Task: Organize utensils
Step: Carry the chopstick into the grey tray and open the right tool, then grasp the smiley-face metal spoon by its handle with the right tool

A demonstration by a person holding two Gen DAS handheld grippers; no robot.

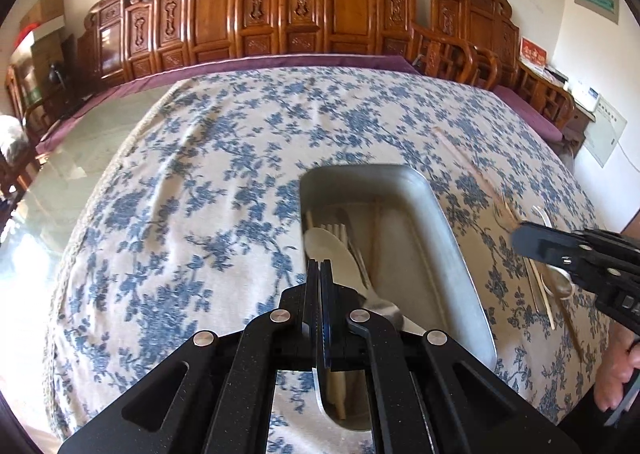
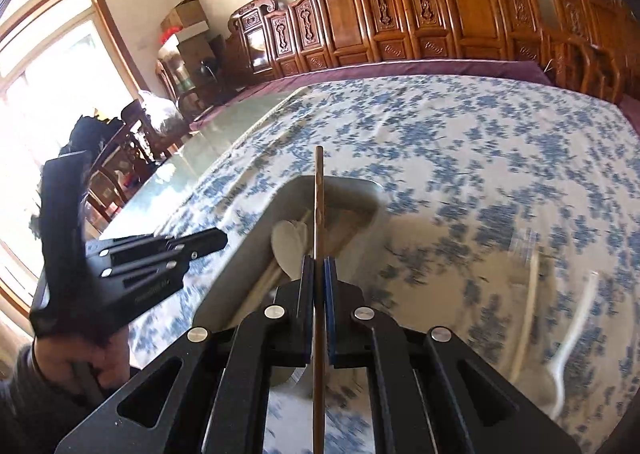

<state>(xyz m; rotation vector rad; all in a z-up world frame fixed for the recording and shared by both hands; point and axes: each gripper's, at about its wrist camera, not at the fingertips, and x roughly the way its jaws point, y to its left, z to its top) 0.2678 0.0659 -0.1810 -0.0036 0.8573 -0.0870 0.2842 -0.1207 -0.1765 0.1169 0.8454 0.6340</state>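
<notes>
The right tool (image 2: 319,262) has its jaws pinched nearly together on a single chopstick (image 2: 319,189), which runs straight between the pads and pokes out ahead, its far end over the metal tray (image 2: 240,254). In the left wrist view the same tool (image 1: 520,238) comes in from the right, with the stick's tip blurred in front of it. The left tool (image 1: 320,266) is fully closed with nothing between its jaws, hanging over the near left part of the tray.

The chopstick looks light, thin and stiff, probably wood or bamboo. It is smooth and round enough that it could pivot or slide in the pads, so I judge a hold near the middle to be the steadiest; here the grip sits partway along, with length showing both ahead of and behind the jaws.

The tray (image 1: 452,230) is a shallow rectangular steel pan with rounded corners, sitting on the blue-flowered cloth (image 1: 200,173) that covers the counter. Inside it lie a pale flat spoon (image 1: 332,250), a metal fork (image 1: 384,306) and several chopsticks (image 1: 340,232) laid lengthwise.

To the right of the tray, on the cloth, more chopsticks (image 1: 540,290) and a white spoon (image 1: 560,282) are not yet gathered up.
</notes>
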